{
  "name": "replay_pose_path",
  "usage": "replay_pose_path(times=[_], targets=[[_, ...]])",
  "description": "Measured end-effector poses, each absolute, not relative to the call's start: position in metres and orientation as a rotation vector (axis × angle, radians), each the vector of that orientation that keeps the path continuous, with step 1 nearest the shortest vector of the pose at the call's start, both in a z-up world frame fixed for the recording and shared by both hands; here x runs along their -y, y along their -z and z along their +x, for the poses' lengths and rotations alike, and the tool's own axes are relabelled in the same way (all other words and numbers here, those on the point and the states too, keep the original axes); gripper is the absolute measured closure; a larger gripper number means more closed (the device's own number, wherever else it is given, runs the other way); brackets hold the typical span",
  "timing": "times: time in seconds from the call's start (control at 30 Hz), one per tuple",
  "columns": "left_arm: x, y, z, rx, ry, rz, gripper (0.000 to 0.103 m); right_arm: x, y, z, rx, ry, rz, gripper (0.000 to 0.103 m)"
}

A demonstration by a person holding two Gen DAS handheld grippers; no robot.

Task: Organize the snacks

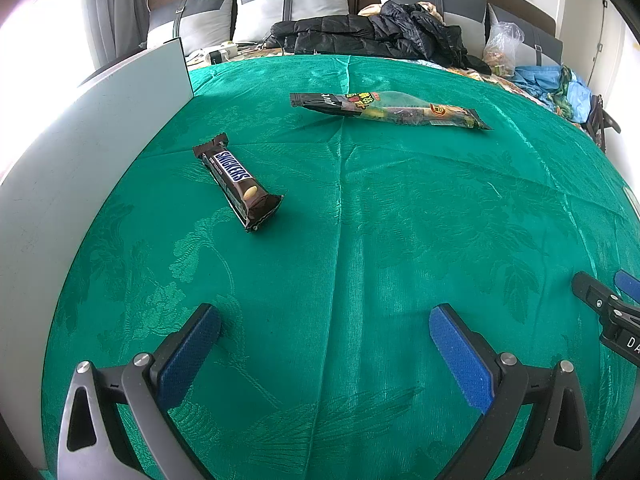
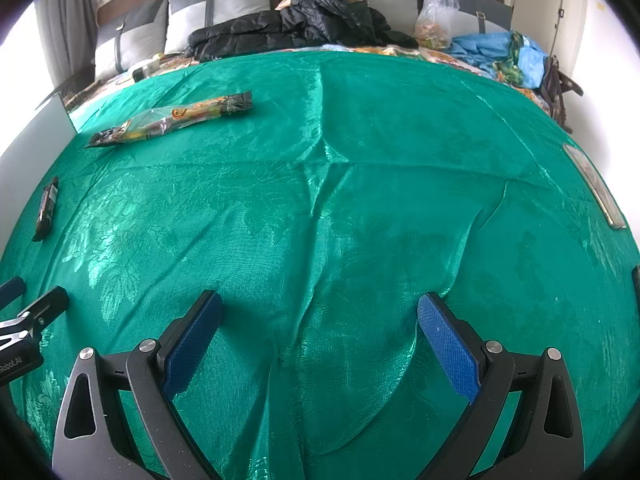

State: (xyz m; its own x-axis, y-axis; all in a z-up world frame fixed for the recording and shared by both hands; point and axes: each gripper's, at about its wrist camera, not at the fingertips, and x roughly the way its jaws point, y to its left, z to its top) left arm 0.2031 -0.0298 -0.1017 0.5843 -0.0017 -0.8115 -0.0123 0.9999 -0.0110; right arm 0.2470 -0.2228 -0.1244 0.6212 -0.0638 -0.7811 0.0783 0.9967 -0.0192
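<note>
Your left gripper (image 1: 324, 344) hangs over the green cloth (image 1: 400, 220) with its fingers wide and empty; your right gripper (image 2: 320, 332) does the same. The Snickers bar (image 1: 238, 181) lies left of centre in the left wrist view, near the white board (image 1: 80, 152). The long snack packet (image 1: 390, 110) lies well apart, toward the upper middle
</note>
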Motion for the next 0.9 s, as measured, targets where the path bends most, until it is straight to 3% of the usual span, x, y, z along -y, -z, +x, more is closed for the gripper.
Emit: replay_pose_path(times=[0.23,0.37,0.53,0.67,0.73,0.8,0.83,0.87,0.9], targets=[[0.030,0.101,0.204,-0.958,-0.010,-0.017,0.000,0.223,0.124,0.247,-0.897,0.082,0.017,0.003],[0.023,0.094,0.209,-1.129,0.044,0.007,0.000,0.223,0.124,0.247,-0.897,0.082,0.017,0.003],[-0.027,0.050,0.232,-1.012,0.017,-0.064,0.000,0.223,0.124,0.247,-0.897,0.082,0.018,0.003],[-0.047,0.056,0.283,-1.080,-0.039,-0.162,0.001,0.223,0.125,0.247,-0.897,0.082,0.018,0.003],[-0.040,0.072,0.301,-1.128,-0.065,-0.133,0.012,0.223,0.125,0.247,-0.897,0.082,0.018,0.003],[-0.032,0.086,0.311,-1.159,-0.088,-0.072,0.042,0.223,0.125,0.247,-0.897,0.082,0.018,0.003],[-0.030,0.085,0.309,-1.124,-0.090,-0.057,0.047,0.223,0.125,0.247,-0.897,0.082,0.018,0.003],[-0.029,0.083,0.306,-1.100,-0.083,-0.051,0.080,0.223,0.125,0.247,-0.897,0.082,0.018,0.003],[-0.031,0.082,0.302,-1.096,-0.075,-0.059,0.086,0.223,0.124,0.247,-0.897,0.082,0.018,0.003]])
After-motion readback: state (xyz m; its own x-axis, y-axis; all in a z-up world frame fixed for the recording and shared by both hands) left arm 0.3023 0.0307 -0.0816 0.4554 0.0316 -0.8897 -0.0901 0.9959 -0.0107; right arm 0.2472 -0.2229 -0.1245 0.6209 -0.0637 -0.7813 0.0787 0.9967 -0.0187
